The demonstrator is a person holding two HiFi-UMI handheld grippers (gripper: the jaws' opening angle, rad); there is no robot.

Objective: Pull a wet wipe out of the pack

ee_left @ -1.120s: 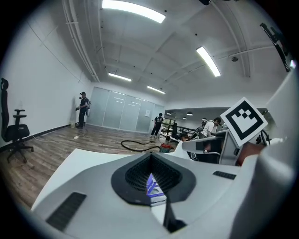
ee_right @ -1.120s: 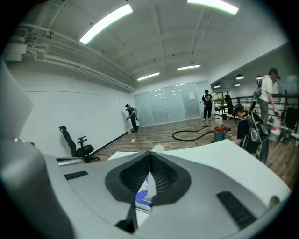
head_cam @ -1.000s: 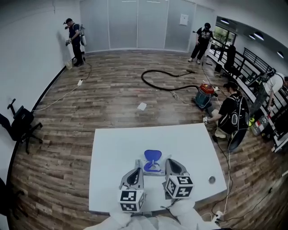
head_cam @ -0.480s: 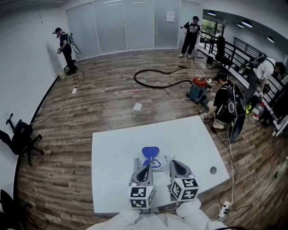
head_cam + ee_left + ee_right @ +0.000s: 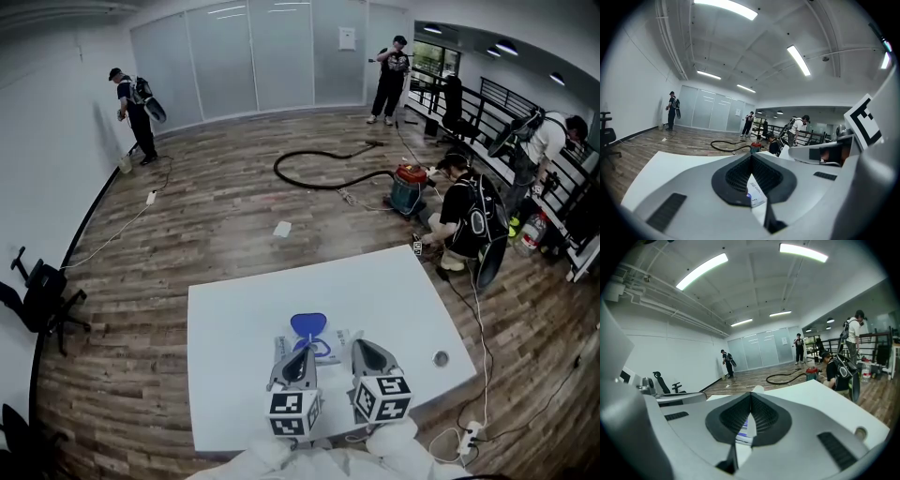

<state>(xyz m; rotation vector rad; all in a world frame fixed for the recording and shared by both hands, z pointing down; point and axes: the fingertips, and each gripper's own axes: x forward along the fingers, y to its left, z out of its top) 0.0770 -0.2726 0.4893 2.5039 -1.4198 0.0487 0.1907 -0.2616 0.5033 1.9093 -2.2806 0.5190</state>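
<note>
A white wet wipe pack (image 5: pixel 330 339) lies on the white table (image 5: pixel 234 319), its blue lid (image 5: pixel 308 324) flipped open toward the far side. My left gripper (image 5: pixel 301 352) hovers at the pack's near left edge and my right gripper (image 5: pixel 357 347) at its near right edge. Both are shut, and nothing shows pinched at their tips. In the left gripper view the jaw tips meet (image 5: pixel 751 157), and the pack (image 5: pixel 757 196) shows through the hollow below them. The right gripper view shows the same: tips together (image 5: pixel 751 396), pack (image 5: pixel 745 430) beneath.
A round cable hole (image 5: pixel 441 357) sits in the table near its right edge. Beyond the table, a person crouches (image 5: pixel 467 220) beside a red vacuum (image 5: pixel 404 184) with a black hose (image 5: pixel 309 178). An office chair (image 5: pixel 37 300) stands at the left wall. Other people stand far off.
The head camera has shifted a little, so the table sits differently in view. Both grippers stay shut at the pack's near side, and the lid stays open.
</note>
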